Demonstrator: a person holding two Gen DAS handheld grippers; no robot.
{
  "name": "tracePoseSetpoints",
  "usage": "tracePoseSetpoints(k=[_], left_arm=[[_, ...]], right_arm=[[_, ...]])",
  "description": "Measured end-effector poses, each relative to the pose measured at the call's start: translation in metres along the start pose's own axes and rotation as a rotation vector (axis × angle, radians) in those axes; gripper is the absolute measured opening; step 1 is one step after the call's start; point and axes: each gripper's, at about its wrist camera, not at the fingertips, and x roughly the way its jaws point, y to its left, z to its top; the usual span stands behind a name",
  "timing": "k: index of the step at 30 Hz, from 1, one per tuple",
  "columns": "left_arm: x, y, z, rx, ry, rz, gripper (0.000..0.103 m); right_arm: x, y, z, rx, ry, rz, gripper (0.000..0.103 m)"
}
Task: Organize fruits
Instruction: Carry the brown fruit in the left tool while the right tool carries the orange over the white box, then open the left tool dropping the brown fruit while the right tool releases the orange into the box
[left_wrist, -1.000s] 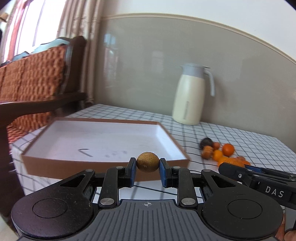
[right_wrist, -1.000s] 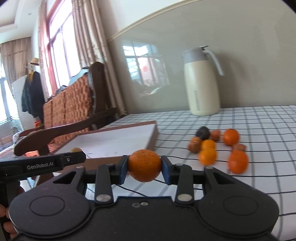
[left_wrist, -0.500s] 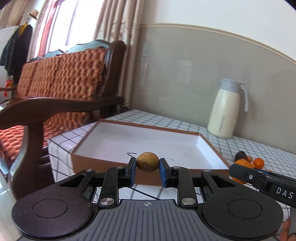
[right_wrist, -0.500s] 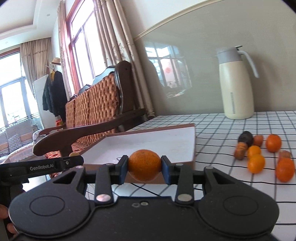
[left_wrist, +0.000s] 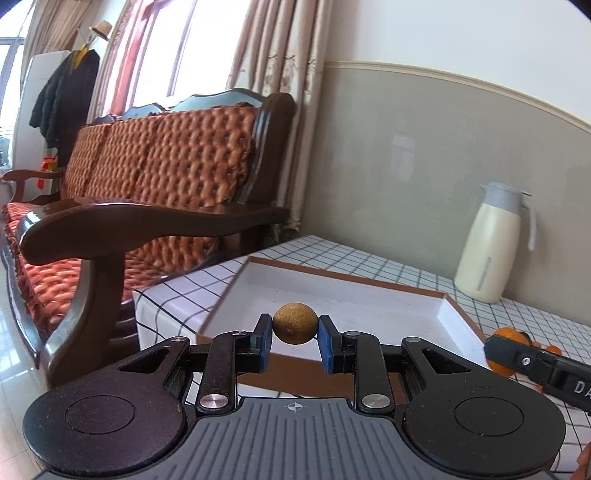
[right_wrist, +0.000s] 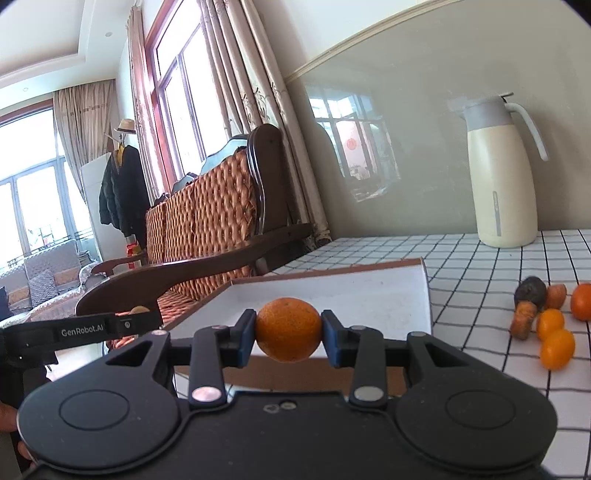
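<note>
Inventory, as I read it from both wrist views:

- Left gripper (left_wrist: 295, 330): narrow, blue pads pinching a small brown fruit (left_wrist: 295, 323) by its sides, carried clear of the bench, in front of the tray's near wall.
- Right gripper (right_wrist: 288, 330): narrow, pads pinching a mandarin (right_wrist: 288, 329) across its middle, likewise short of the tray.
- Tray (right_wrist: 426, 291): shallow, white inside, brown card walls, on the checked bench (right_wrist: 480, 258); no fruit visible in the part I can see.
- Loose fruit pile (right_wrist: 546, 314): oranges, brown pieces and one dark piece, on the bench right of the tray, well apart from it.
- Jug (right_wrist: 502, 177): cream, upright, at the back wall.

Risks, my judgement:

- Both fruits are round and held by small contact patches; a quick tilt could let either roll out.
- The tray wall stands between grippers and floor; coming in low could catch and shove the light card.
- Released from height, either fruit could roll along the smooth white floor.
- The grippers sit near each other; converging could knock them together.
</note>
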Motion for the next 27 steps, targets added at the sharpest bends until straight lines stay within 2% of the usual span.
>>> tracePoseSetpoints(k=[6,14,27], left_arm=[[0.013,0.004,0.005,0.007,0.000,0.021,0.027],[0.035,0.010,0.012,-0.010,0.015,0.054,0.027],[0.076,0.016,0.014,-0.010,0.075,0.115,0.027]], right_arm=[[0.014,-0.004,0.006,-0.004,-0.012,-0.009,0.029],[0.037,-0.020,0.014,0.001,-0.008,-0.066,0.029],[0.069,-0.038,0.007,-0.016,0.057,-0.175,0.029]])
